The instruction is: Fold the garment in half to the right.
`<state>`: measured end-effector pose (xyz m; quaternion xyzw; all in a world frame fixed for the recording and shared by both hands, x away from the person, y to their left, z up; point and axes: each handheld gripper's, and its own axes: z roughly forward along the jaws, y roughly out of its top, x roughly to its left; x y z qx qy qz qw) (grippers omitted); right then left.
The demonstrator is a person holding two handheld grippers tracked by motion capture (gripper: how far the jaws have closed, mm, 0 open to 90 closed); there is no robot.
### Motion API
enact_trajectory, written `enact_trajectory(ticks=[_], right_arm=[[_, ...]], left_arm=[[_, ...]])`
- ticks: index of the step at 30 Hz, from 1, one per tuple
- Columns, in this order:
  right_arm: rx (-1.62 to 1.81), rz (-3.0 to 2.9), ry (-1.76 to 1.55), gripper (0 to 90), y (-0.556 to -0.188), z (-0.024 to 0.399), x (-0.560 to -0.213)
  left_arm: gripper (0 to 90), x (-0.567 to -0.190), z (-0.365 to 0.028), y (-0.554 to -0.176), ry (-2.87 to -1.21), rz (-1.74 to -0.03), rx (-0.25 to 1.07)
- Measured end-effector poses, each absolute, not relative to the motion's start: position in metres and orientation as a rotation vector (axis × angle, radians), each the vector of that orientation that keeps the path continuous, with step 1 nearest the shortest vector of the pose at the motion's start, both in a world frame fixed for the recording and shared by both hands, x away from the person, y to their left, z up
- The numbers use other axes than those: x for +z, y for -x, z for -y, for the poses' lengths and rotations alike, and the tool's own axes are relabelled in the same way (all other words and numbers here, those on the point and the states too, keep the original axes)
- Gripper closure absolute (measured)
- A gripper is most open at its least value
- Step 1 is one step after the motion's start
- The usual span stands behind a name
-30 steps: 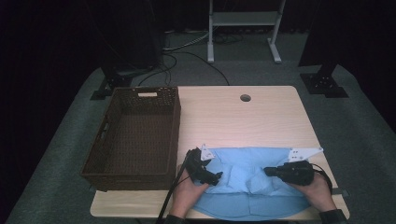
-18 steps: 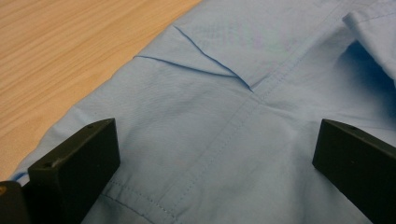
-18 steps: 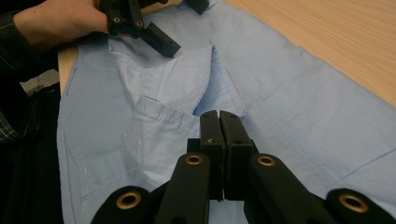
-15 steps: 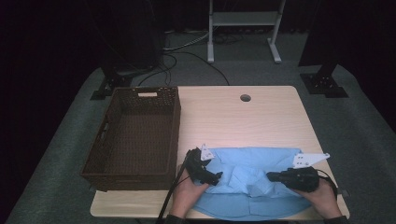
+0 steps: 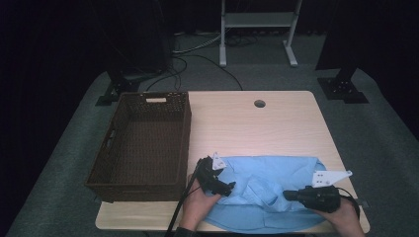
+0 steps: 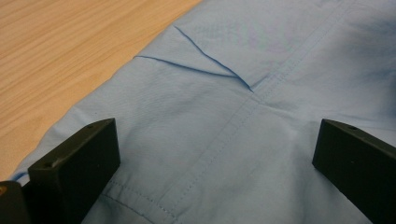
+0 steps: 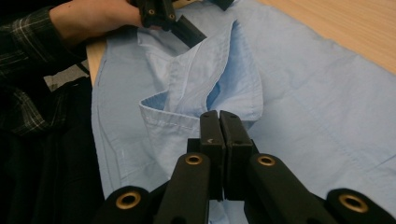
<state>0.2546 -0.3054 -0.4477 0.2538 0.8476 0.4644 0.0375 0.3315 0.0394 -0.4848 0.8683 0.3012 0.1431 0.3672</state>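
One light-blue shirt (image 5: 267, 190) lies spread on the near part of a wooden bench (image 5: 257, 123), just right of one empty brown wicker basket (image 5: 143, 143). Two claws work it: the left claw (image 5: 228, 187), released with jaws wide apart, rests on the shirt's basket-side edge, while the right claw (image 5: 287, 195), clenched tight, pinches a raised fold of the shirt farther from the basket.

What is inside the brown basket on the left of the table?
Nothing can be seen inside the basket: its woven floor looks bare. The near wall hides a strip of the floor behind it. The blue shirt lies on the table beside it.
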Motion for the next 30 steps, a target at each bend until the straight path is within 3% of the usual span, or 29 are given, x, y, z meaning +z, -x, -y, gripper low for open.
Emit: enact_trajectory(ticks=[24,27,30], right_arm=[[1.425,-2.737,-0.696,88.7,-0.220,0.299,-0.463],[1.440,-2.731,-0.683,82.0,-0.218,0.300,-0.462],[1.466,-2.699,-0.666,67.1,-0.217,0.302,-0.460]], left_arm=[[0.0,-0.485,-0.039,-0.332,-2.230,-0.774,0.366],[0.0,-0.485,-0.039,-0.332,-2.231,-0.774,0.366],[0.0,-0.485,-0.040,-0.332,-2.233,-0.774,0.366]])
